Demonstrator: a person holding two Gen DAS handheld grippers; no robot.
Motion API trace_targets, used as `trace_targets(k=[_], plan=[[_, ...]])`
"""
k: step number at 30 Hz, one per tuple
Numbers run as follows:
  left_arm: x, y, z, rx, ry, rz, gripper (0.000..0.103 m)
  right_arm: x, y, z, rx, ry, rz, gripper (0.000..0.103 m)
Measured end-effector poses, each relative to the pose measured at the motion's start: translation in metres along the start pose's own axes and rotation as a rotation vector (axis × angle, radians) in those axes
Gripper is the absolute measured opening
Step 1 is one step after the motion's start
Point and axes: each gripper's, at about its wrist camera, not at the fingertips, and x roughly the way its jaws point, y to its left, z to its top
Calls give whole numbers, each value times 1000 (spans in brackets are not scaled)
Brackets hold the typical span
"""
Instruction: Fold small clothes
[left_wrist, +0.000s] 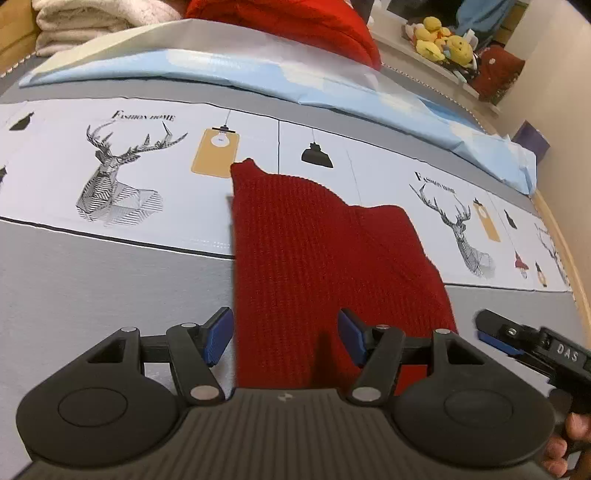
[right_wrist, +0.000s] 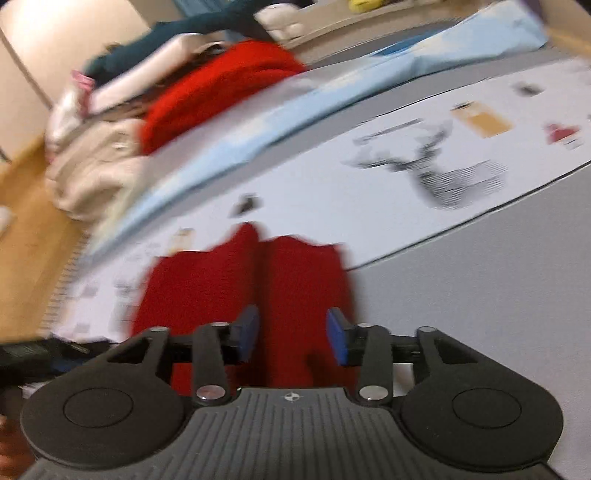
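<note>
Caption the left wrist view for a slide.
Open left hand-held gripper above a folded red knit garment on a deer-print bedsheet.

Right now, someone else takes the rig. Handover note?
Left gripper: open, nothing between the pads, above the near edge of the red knit garment.
Right gripper: open, empty, also above the garment; its view is blurred.
Garment: lies on the printed bedspread, already folded into a narrower shape with one straight side edge and an uneven far edge. How many folds it has had cannot be told.
Pile of other clothes sits at the far side of the bed.
Left: probably one more fold, near edge toward the far edge, then set it aside.
</note>
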Motion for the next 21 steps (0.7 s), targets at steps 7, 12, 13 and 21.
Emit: trace_targets(k=[7, 12, 13, 21], plan=[[-6, 7, -9, 11, 14, -10, 68, 46, 16, -11, 117, 133, 35, 61], [-4, 1, -8, 38, 20, -25, 68, 43, 25, -14, 109, 92, 90, 23], [-4, -1, -7, 38, 17, -31, 68, 36, 31, -12, 68, 60, 95, 22], [17, -24, -10, 80, 72, -27, 69, -13, 19, -1, 20, -79, 63, 20]])
